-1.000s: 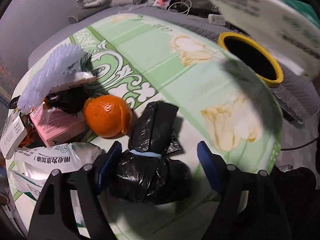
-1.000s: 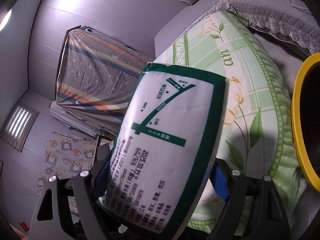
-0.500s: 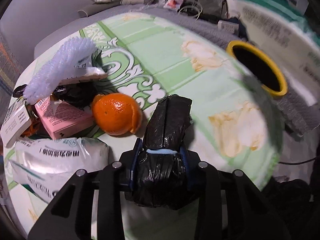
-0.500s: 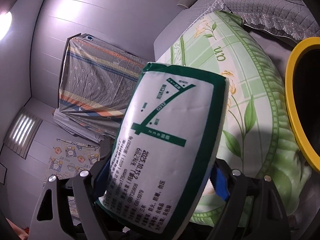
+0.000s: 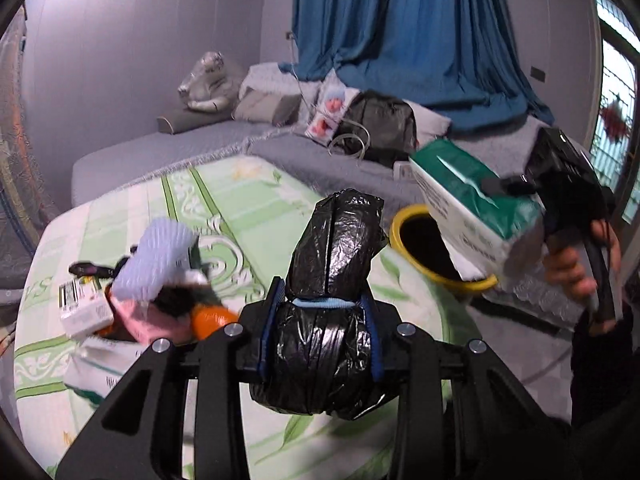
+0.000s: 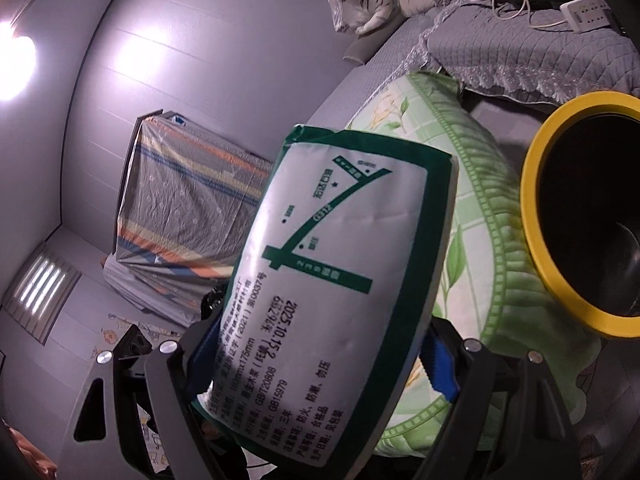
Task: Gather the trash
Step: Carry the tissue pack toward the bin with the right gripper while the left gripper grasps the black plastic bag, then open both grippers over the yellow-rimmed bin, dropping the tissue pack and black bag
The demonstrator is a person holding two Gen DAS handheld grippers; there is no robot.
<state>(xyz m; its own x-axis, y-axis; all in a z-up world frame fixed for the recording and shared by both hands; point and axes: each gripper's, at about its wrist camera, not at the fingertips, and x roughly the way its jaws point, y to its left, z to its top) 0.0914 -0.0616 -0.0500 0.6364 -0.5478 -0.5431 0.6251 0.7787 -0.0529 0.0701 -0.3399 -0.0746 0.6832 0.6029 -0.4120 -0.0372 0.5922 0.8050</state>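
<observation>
Steadiness counts — left gripper (image 5: 318, 332) clamped on the black plastic bag bundle (image 5: 332, 288), right gripper (image 6: 320, 364) pinching the green-and-white tissue pack (image 6: 336, 280) beside the yellow-rimmed black bin (image 6: 584, 220) — centre each over the opening before letting go.

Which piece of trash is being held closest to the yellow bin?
The green-and-white tissue pack, squeezed in the right tongs, hangs right beside the yellow bin's opening. The black bag bundle in the left tongs is farther back, over the table.

A home bedroom: a grey quilted bed (image 5: 208, 140) with pillows (image 5: 266, 106) and a plush tiger (image 5: 204, 84), under long blue curtains (image 5: 404, 36), beside a window (image 5: 614, 120).
</observation>
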